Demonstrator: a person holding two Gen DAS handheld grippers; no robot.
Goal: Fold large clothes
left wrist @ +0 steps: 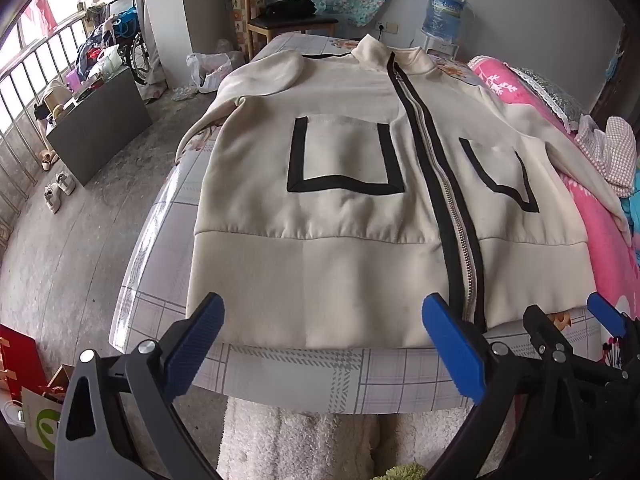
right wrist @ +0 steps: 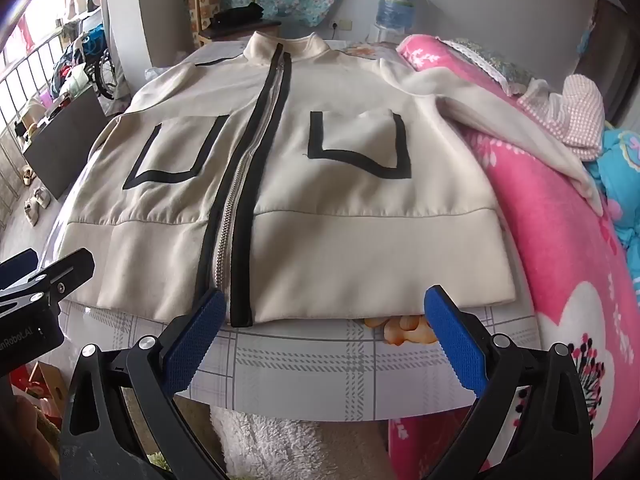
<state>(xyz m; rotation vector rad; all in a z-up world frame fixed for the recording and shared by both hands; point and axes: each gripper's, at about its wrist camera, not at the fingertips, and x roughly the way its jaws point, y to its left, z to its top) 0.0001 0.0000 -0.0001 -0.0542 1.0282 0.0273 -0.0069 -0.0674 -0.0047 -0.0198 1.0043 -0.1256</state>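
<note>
A cream zip jacket (left wrist: pixel 340 216) with black trim and two black-edged pockets lies flat, front up, on the checked table (left wrist: pixel 304 376), collar far, hem near. It also shows in the right wrist view (right wrist: pixel 344 216). Its left sleeve (left wrist: pixel 260 76) is folded up near the shoulder; its right sleeve (right wrist: pixel 500 120) drapes over the pink blanket. My left gripper (left wrist: pixel 324 312) is open and empty at the left half of the hem. My right gripper (right wrist: pixel 324 304) is open and empty at the right half of the hem, and shows in the left wrist view (left wrist: pixel 600 316).
A pink floral blanket (right wrist: pixel 560 240) lies along the table's right side with a checked mitt (right wrist: pixel 576 108) on it. A wooden chair (left wrist: pixel 280 12) and water bottle (left wrist: pixel 444 12) stand beyond the table. A dark cabinet (left wrist: pixel 96 128) and shoes (left wrist: pixel 60 192) sit on the floor at left.
</note>
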